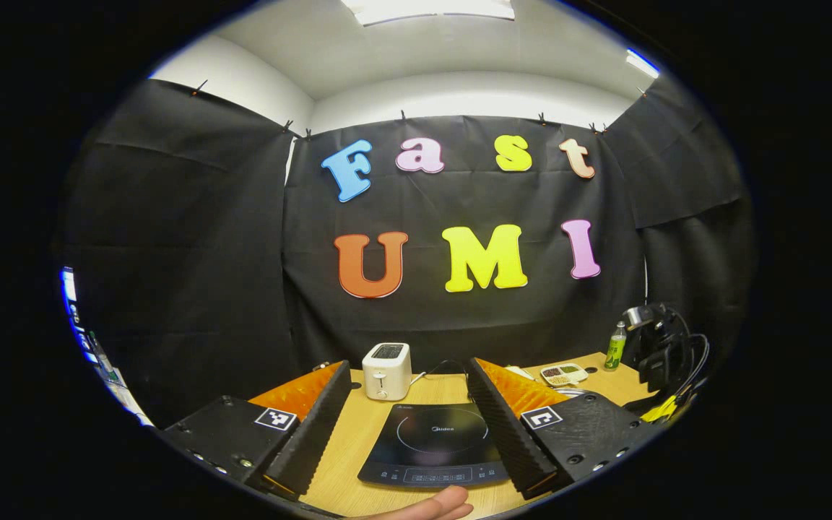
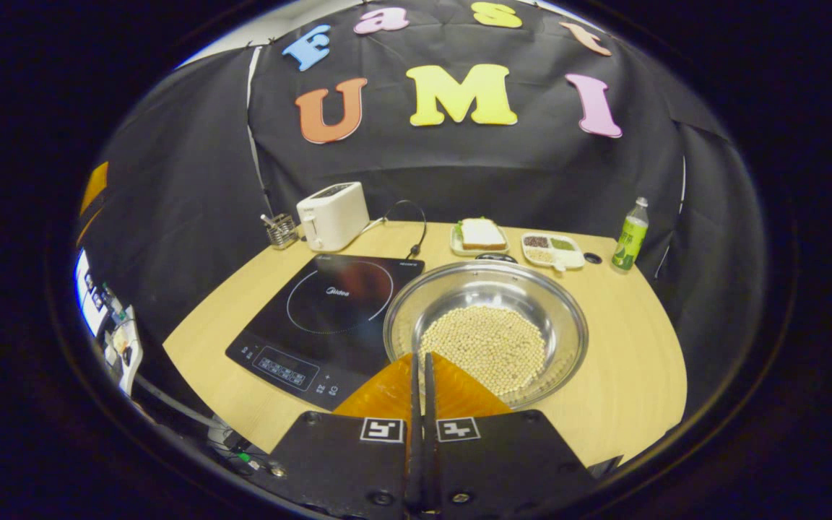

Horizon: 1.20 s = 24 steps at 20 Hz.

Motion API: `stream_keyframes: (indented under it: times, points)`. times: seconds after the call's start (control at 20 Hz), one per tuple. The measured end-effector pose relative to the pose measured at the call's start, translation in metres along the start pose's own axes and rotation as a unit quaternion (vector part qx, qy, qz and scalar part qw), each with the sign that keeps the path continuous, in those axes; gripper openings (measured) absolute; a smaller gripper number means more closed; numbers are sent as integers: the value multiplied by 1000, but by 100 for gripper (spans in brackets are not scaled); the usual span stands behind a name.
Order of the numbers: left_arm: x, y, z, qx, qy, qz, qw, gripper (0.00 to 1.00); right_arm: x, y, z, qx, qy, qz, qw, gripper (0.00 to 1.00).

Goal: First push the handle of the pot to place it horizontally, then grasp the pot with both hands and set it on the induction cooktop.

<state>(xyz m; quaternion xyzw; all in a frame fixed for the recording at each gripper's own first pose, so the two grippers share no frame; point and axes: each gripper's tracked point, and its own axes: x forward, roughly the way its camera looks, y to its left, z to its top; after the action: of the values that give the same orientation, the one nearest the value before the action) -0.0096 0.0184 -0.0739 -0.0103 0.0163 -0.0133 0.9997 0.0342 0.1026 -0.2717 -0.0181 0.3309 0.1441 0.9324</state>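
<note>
While its fingers stand spread wide with nothing between them, the left gripper (image 1: 416,422) frames the induction cooktop (image 1: 434,444) in the gap; a fingertip of a hand (image 1: 434,505) shows nearest, below the cooktop. Beyond the left finger stands a toaster (image 1: 386,370) on the table (image 1: 358,433). The right gripper (image 2: 420,375) has its fingers pressed together, empty, their tips at the near rim of the pot (image 2: 487,328), which holds pale beans. The pot sits just right of the cooktop, overlapping its edge. Farther off stands a green bottle (image 2: 630,237).
</note>
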Motion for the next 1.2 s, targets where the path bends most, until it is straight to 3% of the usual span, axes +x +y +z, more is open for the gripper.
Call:
stream_keyframes:
  times: [0.55,1.0,1.2]
  points:
    - [-10,5,0,0,-3,-6,1000,96,41,17,-58,17,81,13,996,4]
    - [-16,-7,0,-1,-4,-21,1000,97,44,8,-69,21,91,14,995,3]
    - [-17,-5,-3,7,-4,-8,1000,97,42,1,-82,30,110,14,993,1]
